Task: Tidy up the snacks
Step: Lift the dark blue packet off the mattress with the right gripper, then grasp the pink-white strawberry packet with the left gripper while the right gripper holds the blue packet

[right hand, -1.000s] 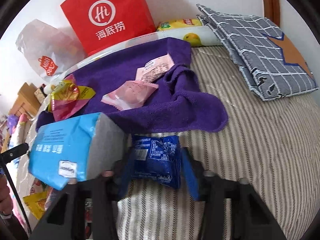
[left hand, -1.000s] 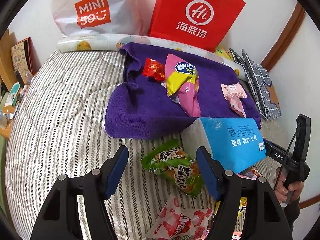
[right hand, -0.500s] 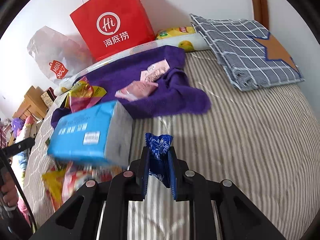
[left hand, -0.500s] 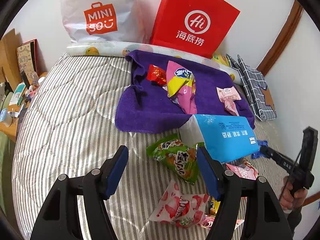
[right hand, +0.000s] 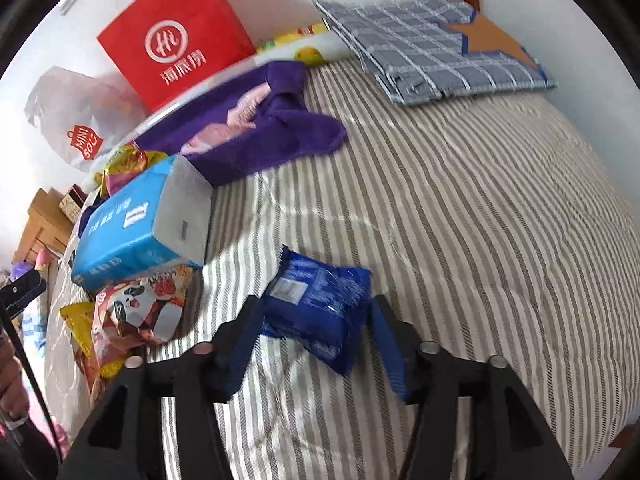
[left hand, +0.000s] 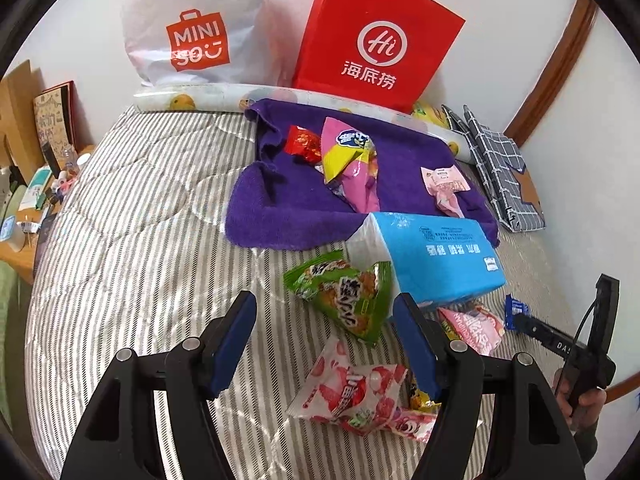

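Observation:
My right gripper points down at the striped bed, its jaws opening. A dark blue snack packet lies flat on the cover between the fingers, and the pads no longer press on it. In the left wrist view that packet shows at the right gripper's tip. My left gripper hangs open and empty above a green snack packet and a strawberry packet. A purple towel further back carries a red packet, a pink-and-yellow packet and pale pink packets.
A light blue tissue pack lies between the towel and a heap of packets, among them a panda packet. A red paper bag and a white plastic bag lean on the wall. A folded checked cloth lies at the far right.
The right gripper drew back from the towel with the blue packet pinched upright, then its jaws spread and the packet now lies flat on the bed. The left gripper backed away slightly.

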Motion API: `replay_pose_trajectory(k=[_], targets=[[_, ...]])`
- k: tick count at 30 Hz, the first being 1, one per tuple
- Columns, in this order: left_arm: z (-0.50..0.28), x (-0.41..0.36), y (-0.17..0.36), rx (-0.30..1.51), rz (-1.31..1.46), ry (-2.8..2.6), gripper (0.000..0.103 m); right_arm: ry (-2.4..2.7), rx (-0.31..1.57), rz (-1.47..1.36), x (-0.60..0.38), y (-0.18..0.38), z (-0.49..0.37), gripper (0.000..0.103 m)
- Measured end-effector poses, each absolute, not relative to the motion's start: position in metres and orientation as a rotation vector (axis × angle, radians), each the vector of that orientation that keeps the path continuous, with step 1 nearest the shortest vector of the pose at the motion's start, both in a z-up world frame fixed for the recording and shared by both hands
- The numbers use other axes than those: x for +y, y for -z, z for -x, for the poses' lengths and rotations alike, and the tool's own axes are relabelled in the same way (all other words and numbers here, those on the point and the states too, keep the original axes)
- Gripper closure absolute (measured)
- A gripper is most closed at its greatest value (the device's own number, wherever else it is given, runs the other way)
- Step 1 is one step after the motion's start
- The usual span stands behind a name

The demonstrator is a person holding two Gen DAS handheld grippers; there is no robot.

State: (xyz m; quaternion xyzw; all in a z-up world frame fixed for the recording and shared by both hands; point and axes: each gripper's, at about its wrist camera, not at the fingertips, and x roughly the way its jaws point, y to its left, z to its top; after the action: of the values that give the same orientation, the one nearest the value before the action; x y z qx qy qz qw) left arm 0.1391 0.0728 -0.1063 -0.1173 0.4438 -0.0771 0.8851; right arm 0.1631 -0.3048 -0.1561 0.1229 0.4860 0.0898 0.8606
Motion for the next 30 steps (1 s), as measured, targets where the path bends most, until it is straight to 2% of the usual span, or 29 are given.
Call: replay_pose_trajectory(k=[2, 6, 8, 10, 11, 14, 22, 24, 30], targets=[[-0.136, 0.077, 0.107, 0.924, 0.243, 0.149, 0.033, -0.178, 1.003, -0.238, -0.297, 0.157, -0.163, 0.031], [-0.132, 0.088, 0.111, 0.936, 0.257, 0.117, 0.033, -0.114, 0.983, -0.131, -0.277, 0.159, -0.166, 0.030], [-0.130, 0.091, 0.113, 0.940, 0.252, 0.104, 0.033, -0.063, 0.969, -0.061, -0.269, 0.161, -0.167, 0.039], [-0.128, 0.094, 0.115, 0.945, 0.250, 0.092, 0.033, -0.016, 0.938, -0.007, -0.263, 0.163, -0.166, 0.043], [-0.127, 0.095, 0.118, 0.949, 0.253, 0.090, 0.033, -0.024, 0.927, -0.004, -0.261, 0.163, -0.165, 0.050], [-0.125, 0.096, 0.125, 0.969, 0.241, 0.087, 0.033, -0.016, 0.905, 0.014, -0.260, 0.164, -0.163, 0.059], [-0.123, 0.074, 0.136, 0.998, 0.231, 0.203, 0.032, -0.024, 0.885, 0.017, -0.261, 0.164, -0.158, 0.059], [-0.121, 0.064, 0.138, 1.005, 0.247, 0.270, 0.025, -0.021, 0.884, 0.022, -0.261, 0.164, -0.158, 0.059], [-0.117, 0.041, 0.152, 1.039, 0.169, 0.306, 0.021, -0.019, 0.877, 0.019, -0.262, 0.164, -0.155, 0.057]])
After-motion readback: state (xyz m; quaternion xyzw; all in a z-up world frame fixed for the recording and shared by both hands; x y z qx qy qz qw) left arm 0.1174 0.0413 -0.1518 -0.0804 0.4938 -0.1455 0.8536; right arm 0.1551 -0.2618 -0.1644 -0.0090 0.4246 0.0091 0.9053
